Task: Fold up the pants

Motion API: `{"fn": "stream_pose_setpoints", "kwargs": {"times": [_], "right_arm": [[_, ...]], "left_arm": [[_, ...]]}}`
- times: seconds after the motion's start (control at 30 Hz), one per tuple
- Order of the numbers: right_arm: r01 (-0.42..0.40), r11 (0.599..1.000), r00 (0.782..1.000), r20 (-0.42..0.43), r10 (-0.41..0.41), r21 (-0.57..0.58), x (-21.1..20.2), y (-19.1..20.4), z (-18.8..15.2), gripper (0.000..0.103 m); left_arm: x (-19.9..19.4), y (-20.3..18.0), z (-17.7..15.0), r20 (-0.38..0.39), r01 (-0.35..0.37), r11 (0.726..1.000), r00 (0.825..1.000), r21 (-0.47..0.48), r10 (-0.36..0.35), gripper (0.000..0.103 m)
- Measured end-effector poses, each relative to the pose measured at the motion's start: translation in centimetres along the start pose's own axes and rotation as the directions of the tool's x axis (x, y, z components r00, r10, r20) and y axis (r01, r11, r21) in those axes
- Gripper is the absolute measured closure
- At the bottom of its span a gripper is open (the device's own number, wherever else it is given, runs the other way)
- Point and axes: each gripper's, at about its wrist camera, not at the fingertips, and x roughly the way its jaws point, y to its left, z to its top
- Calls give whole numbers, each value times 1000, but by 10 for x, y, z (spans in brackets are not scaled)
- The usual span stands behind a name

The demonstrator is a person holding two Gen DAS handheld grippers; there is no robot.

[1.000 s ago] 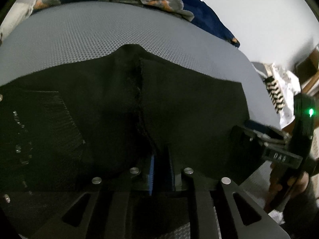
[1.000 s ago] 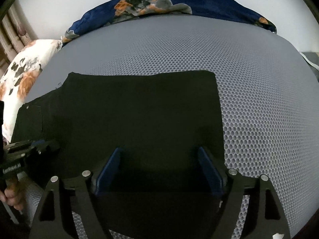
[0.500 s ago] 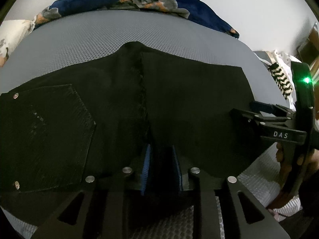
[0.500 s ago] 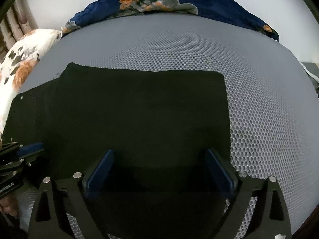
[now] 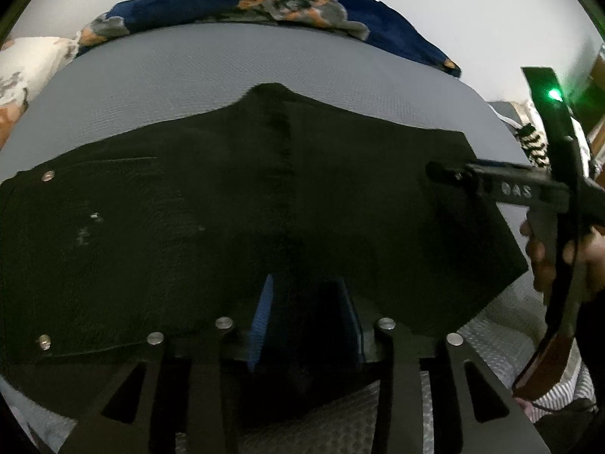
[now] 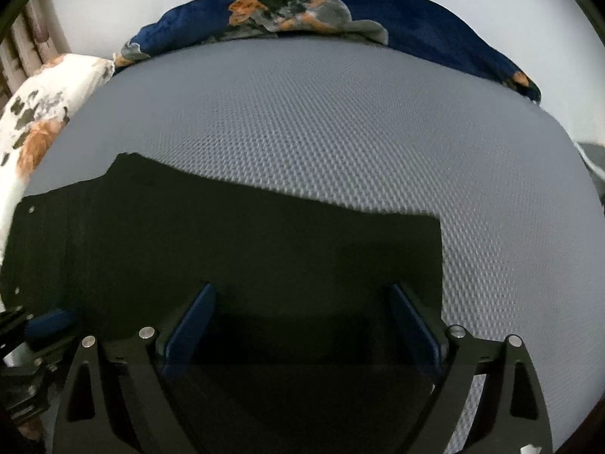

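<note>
Seemingly, on the left wrist view the left gripper (image 5: pixel 306 317) is parted over black pants (image 5: pixel 227 227) spread on the bed (image 5: pixel 264 60). On the right wrist view, the right gripper (image 6: pixel 300 325) is seen wide apart above the cloth; a single layer could be snagged, skewing the fold.

**Black on grey: a bed in dark and floral tones**

Black pants (image 5: pixel 264 227) with small silver rivets lie on a grey mattress cover (image 6: pixel 340 132) with a fine honeycomb weave. Behind it is a navy blanket (image 6: pixel 416 26) printed with orange and grey flowers, and beside that a white pillow (image 6: pixel 41 113) with orange and dark blotches. The left gripper (image 5: pixel 306 325) and right gripper (image 6: pixel 298 325) are black with blue finger pads and silver bolts. A green light (image 5: pixel 554 94) glows on the right gripper's black body.
</note>
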Motion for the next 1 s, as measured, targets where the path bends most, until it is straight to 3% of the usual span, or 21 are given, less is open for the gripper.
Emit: {"fn": "stream_pose_setpoints", "kwargs": {"times": [0.3,0.53,0.7,0.87,1.0], "right_arm": [[30,998,1000,9,-30,-51,26,25,34,12],[-29,996,1000,5,30,-88,30,64,51,12],[-43,992,999,4,44,-120,30,93,56,12],[-79,990,997,3,80,-113,25,108,61,12],[-134,987,991,5,135,-89,9,107,63,13]], "left_arm": [[-53,61,9,67,-70,986,995,-152,81,60],[-112,135,2,130,-168,944,969,-283,212,51],[-134,187,-11,129,-187,905,959,-382,252,49],[-126,226,-19,93,-129,905,979,-404,181,48],[-115,254,-23,80,27,901,997,-434,8,48]]}}
